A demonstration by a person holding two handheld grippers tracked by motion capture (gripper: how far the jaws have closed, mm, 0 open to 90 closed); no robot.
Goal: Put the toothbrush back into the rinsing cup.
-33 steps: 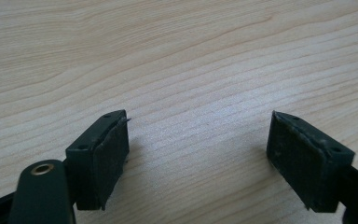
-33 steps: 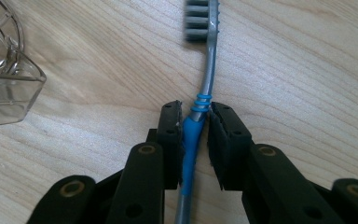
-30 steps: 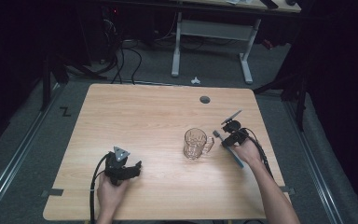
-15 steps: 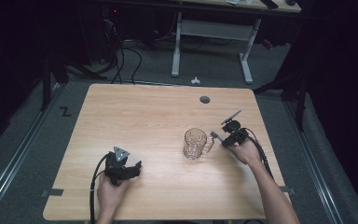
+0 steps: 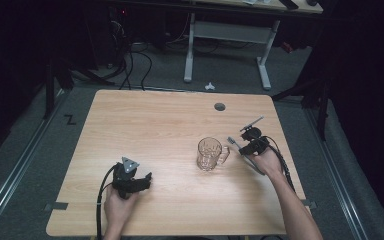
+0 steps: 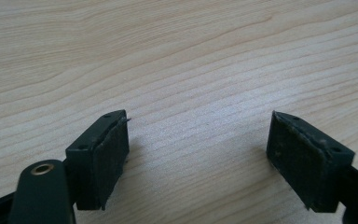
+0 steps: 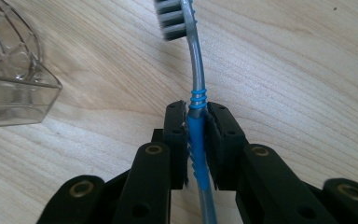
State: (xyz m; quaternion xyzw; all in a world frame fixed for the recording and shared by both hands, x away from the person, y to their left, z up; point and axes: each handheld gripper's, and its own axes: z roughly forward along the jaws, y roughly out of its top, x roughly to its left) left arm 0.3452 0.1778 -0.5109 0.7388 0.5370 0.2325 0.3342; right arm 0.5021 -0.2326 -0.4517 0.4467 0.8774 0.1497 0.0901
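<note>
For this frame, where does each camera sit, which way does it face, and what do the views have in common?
High view: above the person's side, facing forward and down on the table; both forearms, left gripper, right gripper, glass mug.
Left gripper view: rides the left gripper, facing bare wood; jaws apart.
Right gripper view: rides the right gripper, jaws clamping the toothbrush.
Shared: high and right gripper views both show the mug and toothbrush.

Clear glass mug (image 5: 211,154), matt wood table (image 5: 155,125)
</note>
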